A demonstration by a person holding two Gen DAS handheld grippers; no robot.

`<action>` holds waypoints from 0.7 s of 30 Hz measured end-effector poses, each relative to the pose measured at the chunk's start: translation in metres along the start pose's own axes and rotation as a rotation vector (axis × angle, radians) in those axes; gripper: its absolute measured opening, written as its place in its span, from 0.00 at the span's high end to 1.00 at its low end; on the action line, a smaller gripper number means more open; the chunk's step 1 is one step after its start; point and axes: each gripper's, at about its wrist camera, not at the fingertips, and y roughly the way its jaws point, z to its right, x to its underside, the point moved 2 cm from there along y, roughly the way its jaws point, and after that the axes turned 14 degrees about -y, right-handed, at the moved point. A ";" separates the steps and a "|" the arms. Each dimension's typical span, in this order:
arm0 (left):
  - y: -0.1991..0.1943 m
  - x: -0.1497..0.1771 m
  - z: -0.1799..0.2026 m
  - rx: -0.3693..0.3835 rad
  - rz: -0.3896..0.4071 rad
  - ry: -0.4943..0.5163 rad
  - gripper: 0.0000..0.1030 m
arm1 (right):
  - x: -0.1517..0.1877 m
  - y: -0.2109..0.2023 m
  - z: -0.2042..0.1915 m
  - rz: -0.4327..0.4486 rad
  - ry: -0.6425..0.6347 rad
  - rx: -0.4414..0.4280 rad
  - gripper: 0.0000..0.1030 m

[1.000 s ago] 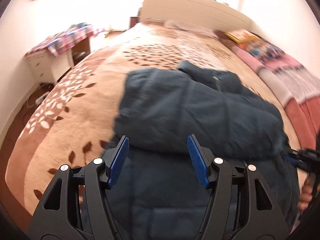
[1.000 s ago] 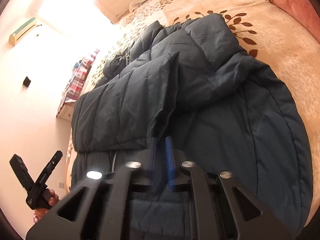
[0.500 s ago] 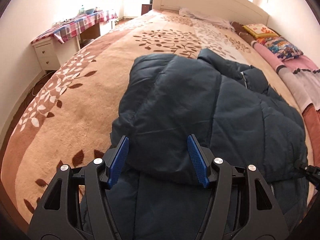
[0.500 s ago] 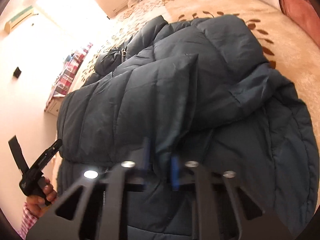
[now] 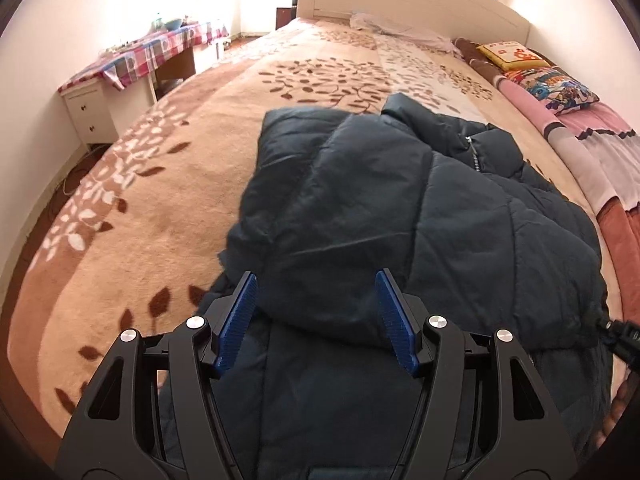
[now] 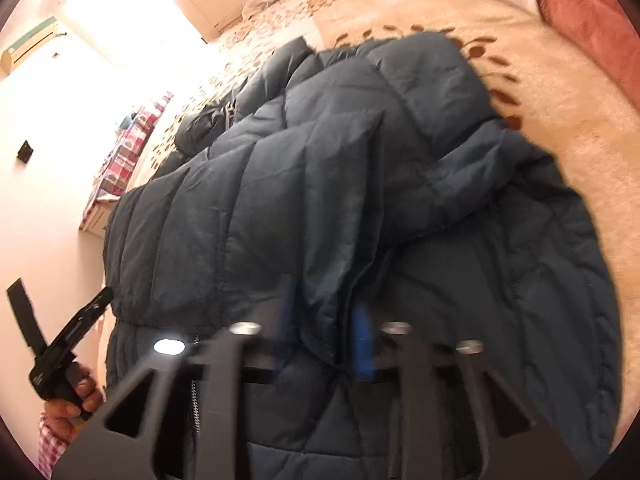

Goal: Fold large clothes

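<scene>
**Padded jacket half folded on the bed, right tool letting go**

The dark blue-green quilted jacket [image 5: 400, 208] lies spread across the bed [image 5: 168, 200], on a beige blanket printed with brown leaves. One side panel is folded over the body, so a thick flap sits on top; its zip [image 5: 474, 156] shows near the collar end. The jacket's near hem is cut off by the lower edge of both views and partly hidden behind the tool frames.

The left tool [image 5: 316, 320] hovers over the folded flap's near edge, its blue pads [image 5: 236, 320] spread wide with nothing pinched between them. The right tool [image 6: 324, 336] is badly smeared by motion blur; its jaws are opening, and a ridge of the jacket's folded edge stands up between the blue pads [image 6: 362, 340]. Whether they still touch the cloth is hard to make out. In the right wrist view the left tool appears at the far left, held by a hand [image 6: 68, 404] partly cut off by the picture's rim.

A second ago the right tool's pads were nearly together at that same edge; now they stand visibly apart. The left view has steadied and brightened, and the far end of the bed shows clearly.

Beyond the jacket, a bedside counter [image 5: 152, 56] under a pink checked cloth stands by the left wall, and printed pillows [image 5: 552, 88] line the bed's right side. The yellow pillow carries red writing too small to read.
</scene>
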 end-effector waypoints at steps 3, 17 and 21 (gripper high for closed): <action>-0.015 0.006 -0.005 0.003 -0.001 0.009 0.41 | 0.003 -0.018 0.001 0.036 -0.011 0.027 0.55; -0.090 0.065 -0.047 -0.035 0.005 0.114 0.38 | 0.095 -0.112 0.013 0.027 -0.184 0.165 0.41; -0.111 0.087 -0.071 -0.019 -0.040 0.107 0.38 | 0.126 -0.133 0.020 0.006 -0.187 0.190 0.41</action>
